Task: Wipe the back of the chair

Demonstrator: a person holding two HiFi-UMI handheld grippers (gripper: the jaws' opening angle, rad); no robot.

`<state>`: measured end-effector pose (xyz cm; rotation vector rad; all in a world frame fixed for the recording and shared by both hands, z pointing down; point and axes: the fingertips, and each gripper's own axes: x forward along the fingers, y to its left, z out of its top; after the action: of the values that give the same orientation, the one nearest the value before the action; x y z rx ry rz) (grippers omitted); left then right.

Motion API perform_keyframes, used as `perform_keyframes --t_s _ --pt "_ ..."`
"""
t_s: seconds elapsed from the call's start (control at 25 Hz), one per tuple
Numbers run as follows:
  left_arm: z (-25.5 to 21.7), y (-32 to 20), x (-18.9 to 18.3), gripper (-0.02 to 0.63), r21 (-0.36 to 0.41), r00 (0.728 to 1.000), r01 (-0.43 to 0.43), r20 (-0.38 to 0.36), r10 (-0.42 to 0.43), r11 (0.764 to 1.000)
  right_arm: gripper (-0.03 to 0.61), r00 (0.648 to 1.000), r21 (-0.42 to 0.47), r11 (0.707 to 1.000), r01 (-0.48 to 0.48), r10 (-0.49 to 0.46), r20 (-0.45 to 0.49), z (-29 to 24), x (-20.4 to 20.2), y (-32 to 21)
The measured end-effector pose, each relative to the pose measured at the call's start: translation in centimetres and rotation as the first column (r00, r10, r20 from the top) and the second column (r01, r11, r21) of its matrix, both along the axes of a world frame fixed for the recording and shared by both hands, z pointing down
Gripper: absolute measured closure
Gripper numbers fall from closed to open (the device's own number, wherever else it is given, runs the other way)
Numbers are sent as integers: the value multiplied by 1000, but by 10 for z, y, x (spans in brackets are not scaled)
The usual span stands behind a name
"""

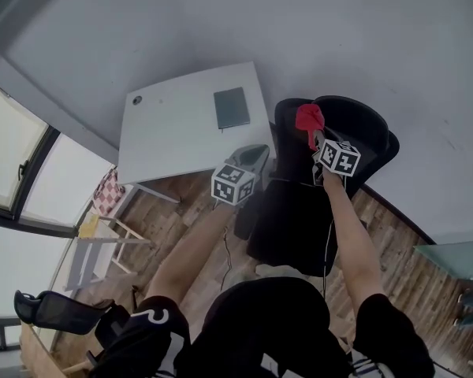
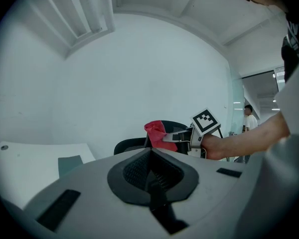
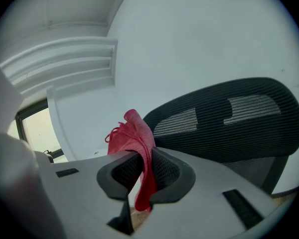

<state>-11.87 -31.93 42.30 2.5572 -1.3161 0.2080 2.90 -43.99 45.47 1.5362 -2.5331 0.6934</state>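
Reaching forward from the person, two bare forearms carry the grippers toward a black chair (image 1: 368, 136) that stands on the wood floor (image 1: 394, 250).

The left gripper (image 1: 253, 158) hangs just to the left of the chair, beside its seat and apart from it. In the left gripper view its jaws are pressed together with nothing between them.

The right gripper (image 1: 316, 138) is at the near edge of the chair's mesh back (image 3: 229, 121), up near the top. Its jaws are closed tight on a red cloth (image 3: 138, 142). A bunched wad of the cloth stands up above the pads and a thin tail hangs down below them. In the head view the wad sits against the top of the back on its left half. Whether the cloth actually presses on the mesh cannot be told.

Beyond the left gripper, to the left of the chair, is a white desk (image 1: 173, 136). A dark flat rectangle (image 1: 232, 108) lies on the desk corner nearest the chair. Behind the chair rises a plain pale wall (image 1: 363, 30).
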Motion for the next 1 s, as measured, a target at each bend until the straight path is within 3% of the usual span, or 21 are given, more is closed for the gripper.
perform_keyframes --t_s 0.48,0.72,1.0 --pt "4 -46 17 589 -13 998 -62 8 62 998 509 997 -10 998 -68 67 -48 10 24 -33" --pt "0 -64 42 589 -14 995 -100 -5 100 995 509 975 -33 975 -221 220 -45 11 89 -37" --pt "-4 -70 61 589 -11 981 -193 -18 193 981 509 925 -31 927 -374 371 -85 5 158 -21"
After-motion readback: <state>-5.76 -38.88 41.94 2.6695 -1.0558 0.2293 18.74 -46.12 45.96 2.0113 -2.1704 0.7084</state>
